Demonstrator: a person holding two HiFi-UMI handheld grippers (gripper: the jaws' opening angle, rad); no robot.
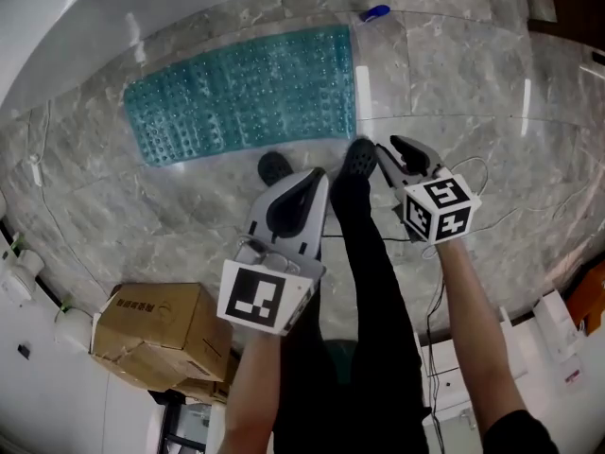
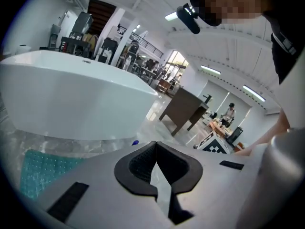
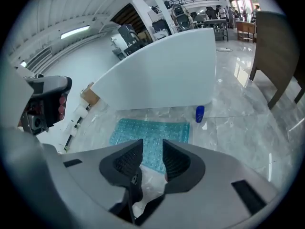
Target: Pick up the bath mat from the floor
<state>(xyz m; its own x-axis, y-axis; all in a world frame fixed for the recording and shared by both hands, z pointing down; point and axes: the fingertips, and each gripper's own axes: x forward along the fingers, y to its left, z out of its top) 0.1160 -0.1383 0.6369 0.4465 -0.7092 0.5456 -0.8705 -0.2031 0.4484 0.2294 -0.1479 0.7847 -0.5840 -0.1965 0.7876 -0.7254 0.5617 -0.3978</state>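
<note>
Bath mat (image 1: 244, 93) flat on the floor, not picked up yet; I am only reaching for it.

My left gripper (image 2: 155, 146) is squeezed shut on nothing. My right gripper (image 3: 151, 148) has its jaws apart and empty. Both are well apart from the mat, which lies far and left, beside the white tub (image 1: 142, 8). I think I must open the left one, go lower and pinch the mat's near edge. The floor (image 1: 473, 93) is shiny grey stone. A brown box (image 1: 151, 334) sits near left, and a blue bottle (image 1: 374, 12) far right.

Cardboard box (image 1: 156, 334): faint print is seen on top, too small to be read.
Elsewhere: nothing legible is found.
</note>
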